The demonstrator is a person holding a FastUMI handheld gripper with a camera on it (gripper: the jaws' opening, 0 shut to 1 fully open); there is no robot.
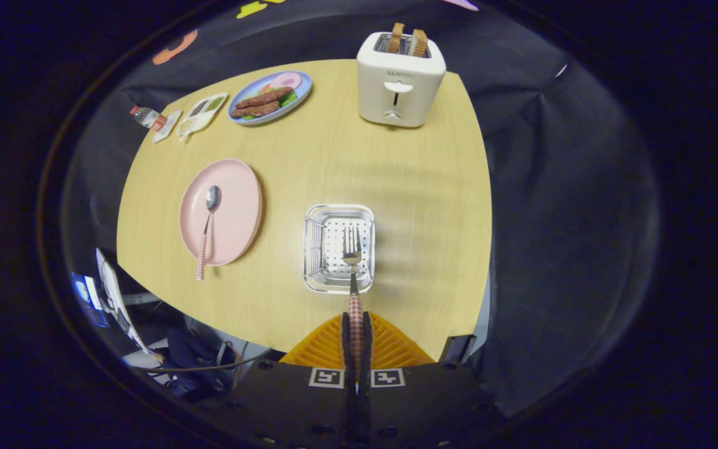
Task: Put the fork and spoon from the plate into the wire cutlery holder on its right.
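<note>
My gripper [356, 321] is shut on the fork [353, 274], both orange fingers [325, 346] pressing its red-checked handle. The fork points forward with its tines hanging over the wire cutlery holder [316, 249], a square steel basket with a perforated bottom, seen from above. To the holder's left lies the pink plate [237, 206]. On it rests the spoon [207, 227], bowl towards the far side, its red-checked handle reaching past the plate's near rim.
A white toaster [399, 81] with two bread slices stands at the far side of the wooden table [409, 199]. A blue plate of sausages [270, 98], a small sauce tray [202, 113] and a bottle [146, 116] sit far left. The table's near edge runs just beneath my fingers.
</note>
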